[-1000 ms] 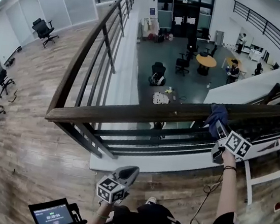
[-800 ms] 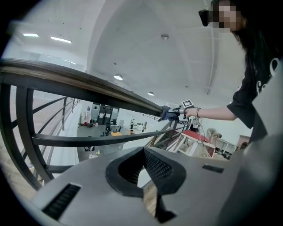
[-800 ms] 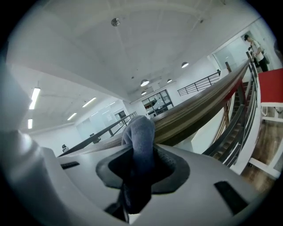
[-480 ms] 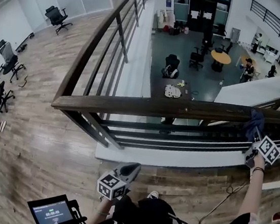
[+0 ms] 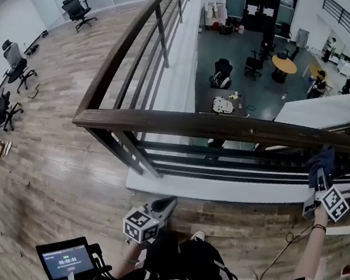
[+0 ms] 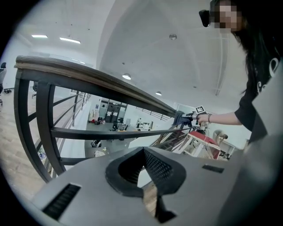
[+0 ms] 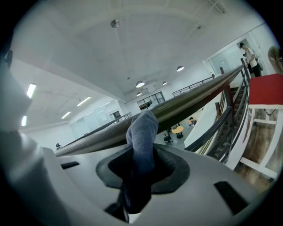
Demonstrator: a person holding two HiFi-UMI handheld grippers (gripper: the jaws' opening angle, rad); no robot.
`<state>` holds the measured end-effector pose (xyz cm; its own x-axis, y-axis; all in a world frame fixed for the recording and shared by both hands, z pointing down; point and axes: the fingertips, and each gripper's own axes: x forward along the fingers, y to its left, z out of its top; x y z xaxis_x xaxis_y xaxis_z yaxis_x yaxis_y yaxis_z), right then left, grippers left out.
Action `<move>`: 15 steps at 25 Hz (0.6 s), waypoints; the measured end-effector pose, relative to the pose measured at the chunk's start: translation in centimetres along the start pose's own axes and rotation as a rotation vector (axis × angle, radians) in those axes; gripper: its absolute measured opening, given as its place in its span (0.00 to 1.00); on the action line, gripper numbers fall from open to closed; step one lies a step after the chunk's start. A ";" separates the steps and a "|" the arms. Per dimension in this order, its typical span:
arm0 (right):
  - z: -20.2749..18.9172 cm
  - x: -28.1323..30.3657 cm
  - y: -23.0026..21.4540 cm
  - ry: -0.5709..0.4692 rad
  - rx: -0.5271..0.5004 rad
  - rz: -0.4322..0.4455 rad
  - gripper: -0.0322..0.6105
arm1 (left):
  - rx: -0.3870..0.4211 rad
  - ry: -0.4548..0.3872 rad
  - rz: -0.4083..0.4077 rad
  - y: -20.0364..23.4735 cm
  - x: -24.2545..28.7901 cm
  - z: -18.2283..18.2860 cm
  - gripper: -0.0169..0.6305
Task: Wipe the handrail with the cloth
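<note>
Squarely in right gripper (image 5: 319, 179): cloth (image 7: 142, 128).

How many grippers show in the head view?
2. The left gripper sits low by the person's body, holding nothing; the right gripper holds the cloth on the handrail, far right.

The handrail (image 5: 215, 127) is seen steeply from above in the head view; it is viewed from below, along the jaws, in both gripper views.
</note>
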<state>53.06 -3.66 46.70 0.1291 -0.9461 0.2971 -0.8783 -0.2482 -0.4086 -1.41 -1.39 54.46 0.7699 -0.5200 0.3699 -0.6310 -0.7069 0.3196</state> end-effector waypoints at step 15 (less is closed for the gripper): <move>-29.2 5.7 38.5 0.347 0.045 0.342 0.19 | 0.029 0.028 -0.121 13.1 -8.7 2.0 0.03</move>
<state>6.51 -12.51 57.82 -0.3308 -0.8516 0.4066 -0.8218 0.0482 -0.5678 -16.13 -7.08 53.72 0.8370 -0.4168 0.3545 -0.5303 -0.7773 0.3383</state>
